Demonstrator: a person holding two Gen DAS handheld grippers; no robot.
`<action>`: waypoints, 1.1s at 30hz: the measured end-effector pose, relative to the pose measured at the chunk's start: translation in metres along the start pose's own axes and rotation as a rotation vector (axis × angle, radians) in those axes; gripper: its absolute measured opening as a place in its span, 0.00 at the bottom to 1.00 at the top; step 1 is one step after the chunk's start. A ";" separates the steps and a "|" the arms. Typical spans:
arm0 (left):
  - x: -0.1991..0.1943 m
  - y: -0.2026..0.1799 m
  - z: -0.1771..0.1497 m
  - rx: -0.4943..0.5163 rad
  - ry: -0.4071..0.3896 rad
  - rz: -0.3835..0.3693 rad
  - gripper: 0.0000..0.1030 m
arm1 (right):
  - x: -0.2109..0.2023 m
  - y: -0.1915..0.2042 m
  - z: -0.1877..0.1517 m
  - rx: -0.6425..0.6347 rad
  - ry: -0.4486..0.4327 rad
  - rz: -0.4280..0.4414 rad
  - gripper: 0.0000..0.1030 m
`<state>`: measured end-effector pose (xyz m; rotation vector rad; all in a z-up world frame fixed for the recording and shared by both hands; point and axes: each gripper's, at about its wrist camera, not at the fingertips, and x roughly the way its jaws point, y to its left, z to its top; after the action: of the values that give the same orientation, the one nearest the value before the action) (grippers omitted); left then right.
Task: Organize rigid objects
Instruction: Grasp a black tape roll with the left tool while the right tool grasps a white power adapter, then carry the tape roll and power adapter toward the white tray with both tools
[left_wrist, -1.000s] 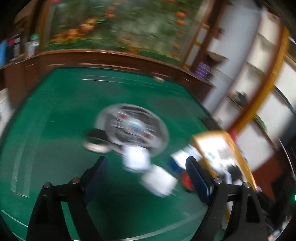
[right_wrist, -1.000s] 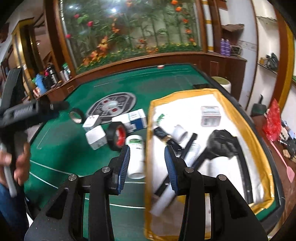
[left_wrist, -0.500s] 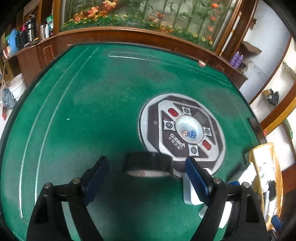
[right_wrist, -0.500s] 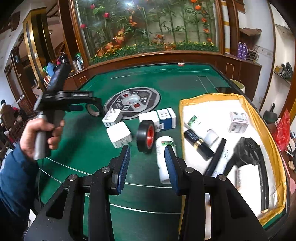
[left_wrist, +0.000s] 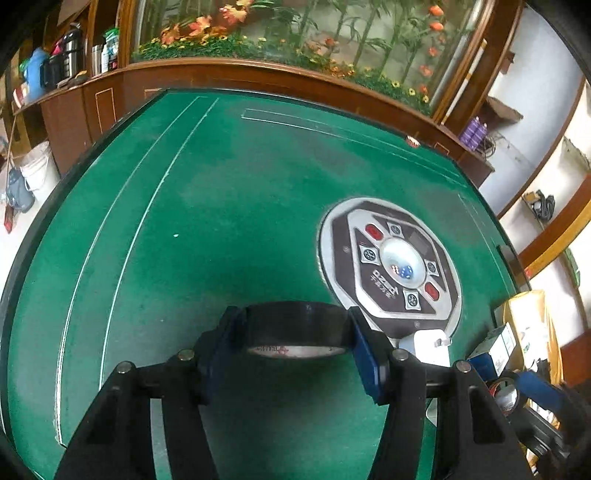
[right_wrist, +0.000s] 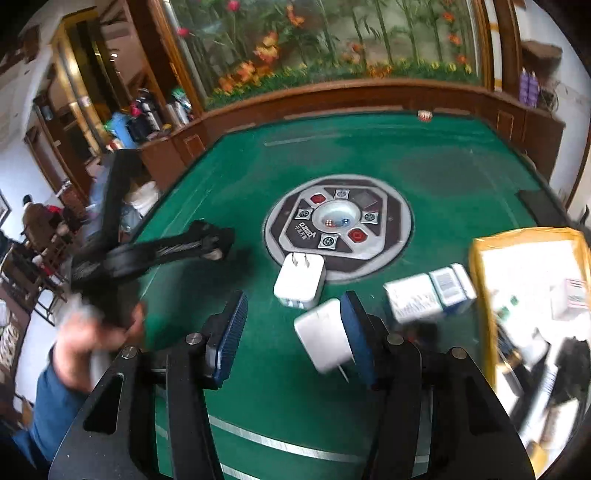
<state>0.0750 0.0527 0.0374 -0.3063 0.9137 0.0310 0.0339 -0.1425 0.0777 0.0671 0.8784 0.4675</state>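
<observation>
Closed in over the last moments: left hand-held gripper (left_wrist: 295, 339), low centre of the left wrist view, now clenched on the black tape roll (left_wrist: 297, 325), blue pads pressing both flanks where a second ago lay only blurred clutter between wide jaws. Roll lying flat on the green surface (left_wrist: 184, 221), not yet lifted; probably ready to be carried toward the yellow-rimmed tray (right_wrist: 480, 295) at right. Matte black band, pale printed core showing underneath, rigid enough to take a firm squeeze.

Right hand-held gripper (right_wrist: 291, 332), low centre of the right wrist view, widened just now and released, holding nothing; white charger (right_wrist: 325, 339) partly inside the gap beside the right pad, untouched as far as visible. Just beyond, second white charger (right_wrist: 301, 282), prongs up, at the edge of the round dice console (right_wrist: 340, 221).
</observation>
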 end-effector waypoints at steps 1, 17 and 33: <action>-0.001 0.002 0.000 -0.007 0.003 -0.007 0.57 | 0.010 0.002 0.004 0.005 0.020 -0.005 0.51; -0.015 0.002 0.007 -0.008 -0.038 -0.048 0.57 | 0.090 0.022 0.010 -0.063 0.109 -0.145 0.40; -0.020 -0.039 -0.007 0.121 -0.073 -0.076 0.57 | 0.047 -0.013 0.004 0.038 -0.090 0.010 0.41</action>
<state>0.0633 0.0156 0.0584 -0.2262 0.8274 -0.0823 0.0668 -0.1339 0.0429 0.1264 0.7990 0.4536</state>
